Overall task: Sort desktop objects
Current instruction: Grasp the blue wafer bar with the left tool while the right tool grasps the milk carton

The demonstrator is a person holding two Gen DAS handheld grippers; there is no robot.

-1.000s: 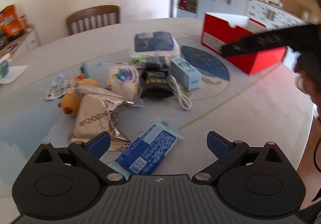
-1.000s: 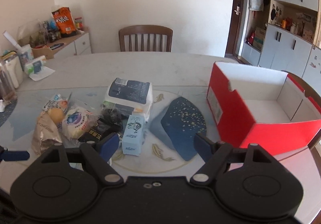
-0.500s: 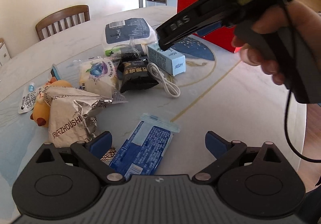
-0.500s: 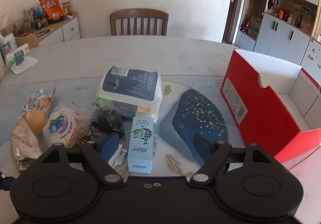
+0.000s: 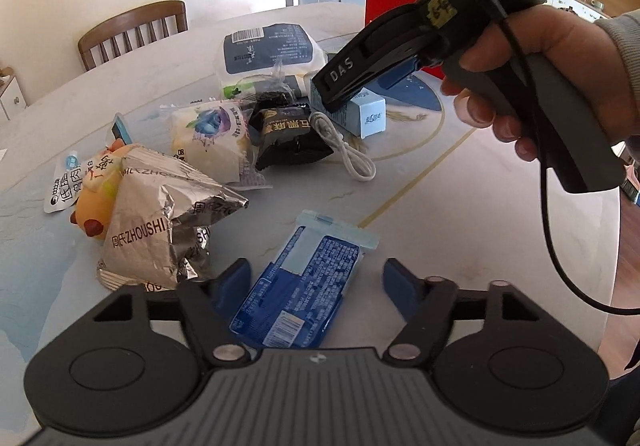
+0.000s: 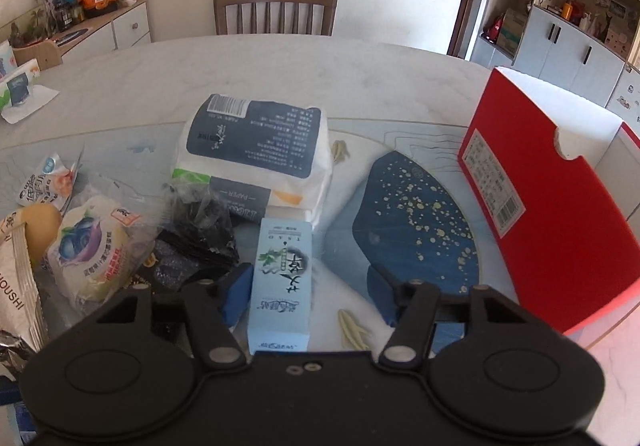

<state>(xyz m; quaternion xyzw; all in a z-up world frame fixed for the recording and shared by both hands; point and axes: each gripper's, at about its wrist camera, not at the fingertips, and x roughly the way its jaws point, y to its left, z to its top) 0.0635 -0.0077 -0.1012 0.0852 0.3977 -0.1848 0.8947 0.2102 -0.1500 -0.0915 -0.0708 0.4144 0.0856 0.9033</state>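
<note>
The left gripper (image 5: 316,282) straddles the blue flat packet (image 5: 298,292) lying on the table (image 5: 460,206); its jaws have just been closing, with the left pad at the packet's edge and the right pad clear of it. The right gripper (image 6: 310,296) straddles the light-blue carton (image 6: 282,282); its jaws have likewise been closing, left pad beside the carton, right pad apart, near the red box (image 6: 560,214)

Bright daylight, soft shadows, strong fisheye bending and dark corners, mild softness throughout
</note>
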